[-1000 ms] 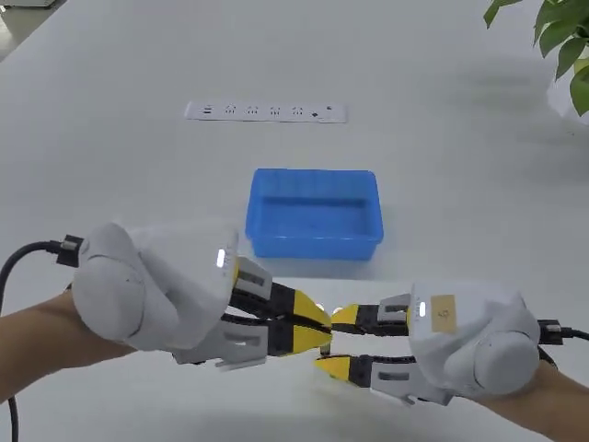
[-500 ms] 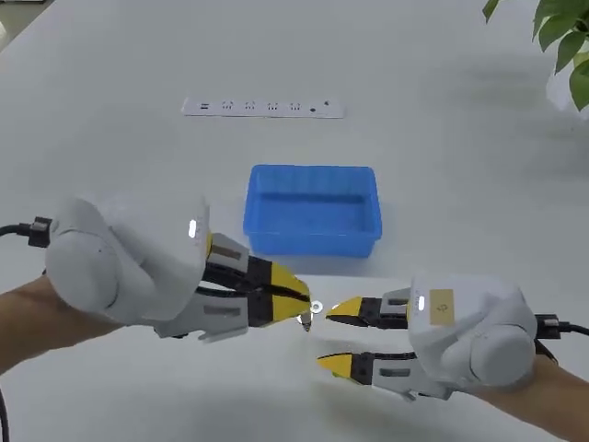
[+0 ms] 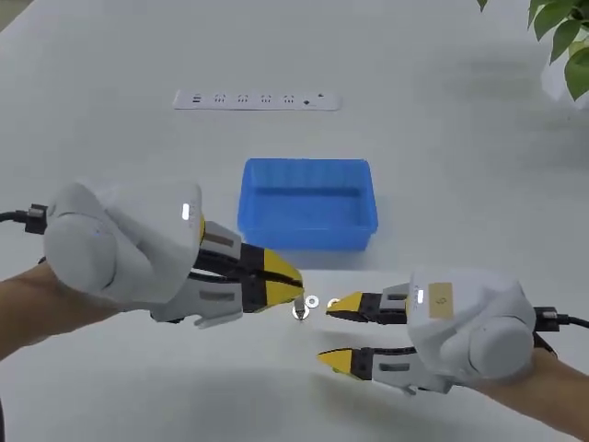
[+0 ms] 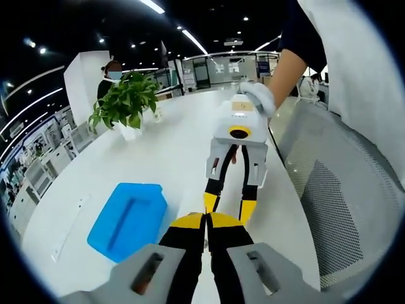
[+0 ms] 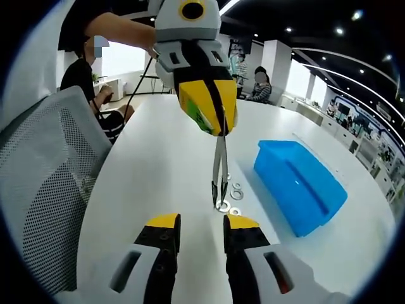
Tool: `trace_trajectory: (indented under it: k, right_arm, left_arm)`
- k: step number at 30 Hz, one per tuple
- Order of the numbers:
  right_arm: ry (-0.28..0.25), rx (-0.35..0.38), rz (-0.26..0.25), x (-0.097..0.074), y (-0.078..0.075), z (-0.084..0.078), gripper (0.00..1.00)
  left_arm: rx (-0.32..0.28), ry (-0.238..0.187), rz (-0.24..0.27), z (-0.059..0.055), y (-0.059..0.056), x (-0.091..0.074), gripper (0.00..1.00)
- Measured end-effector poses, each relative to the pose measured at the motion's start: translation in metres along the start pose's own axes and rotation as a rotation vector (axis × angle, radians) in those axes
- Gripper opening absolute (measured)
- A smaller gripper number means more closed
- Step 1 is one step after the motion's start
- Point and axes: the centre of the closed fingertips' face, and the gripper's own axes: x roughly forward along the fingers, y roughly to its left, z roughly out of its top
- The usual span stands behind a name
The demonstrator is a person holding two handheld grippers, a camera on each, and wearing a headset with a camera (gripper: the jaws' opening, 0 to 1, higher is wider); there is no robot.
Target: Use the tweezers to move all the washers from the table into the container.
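A second ago the two grippers' yellow tips were crowded together in front of the blue container (image 3: 308,204). The left gripper (image 3: 296,291) now sits back toward the left and a little higher, with a clear gap between it and the right gripper (image 3: 328,332). The tweezers (image 5: 219,166), hidden among the jaws back then, now hang in plain sight below the left gripper's tips. The right gripper is much where it was, its jaws as wide apart as before.

The left gripper's jaws are pressed together on the upper end of the tweezers. In the left gripper view the two yellow tips meet with no gap. In the right gripper view the tweezers drop straight down from them, upright, arms close together, points at the table (image 3: 442,129). The points come down onto or just over the nearest washer (image 5: 223,206) – whether they pinch it or only touch it cannot be told.

The right gripper is spread open and holds nothing. Its upper jaw points at the tweezers from the right, near them but apart, and its lower jaw lies closer to the person.

The washers (image 5: 237,187) lie flat on the white table in a small cluster around the tweezers' points, between the two grippers and on the person's side of the container's front wall, near it but outside it. The container stands square to the person. Beyond it lies a white power strip (image 3: 256,100), well apart, and a green plant (image 3: 558,35) is at the far right corner.
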Motion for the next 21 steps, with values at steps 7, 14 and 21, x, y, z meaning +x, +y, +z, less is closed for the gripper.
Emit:
trace_trajectory:
  k: [7, 14, 21]
  right_arm:
    - [0.005, 0.004, 0.01, 0.002, 0.002, 0.0, 0.28]
    - [0.018, -0.028, 0.031, 0.011, -0.002, 0.005, 0.27]
    - [0.013, -0.042, 0.027, 0.02, -0.016, 0.015, 0.26]
  left_arm:
    - [-0.025, -0.008, -0.005, 0.0, 0.003, -0.001, 0.05]
    - [-0.025, -0.006, -0.039, 0.0, 0.0, -0.002, 0.05]
    - [-0.07, -0.004, -0.045, 0.0, 0.006, 0.0, 0.05]
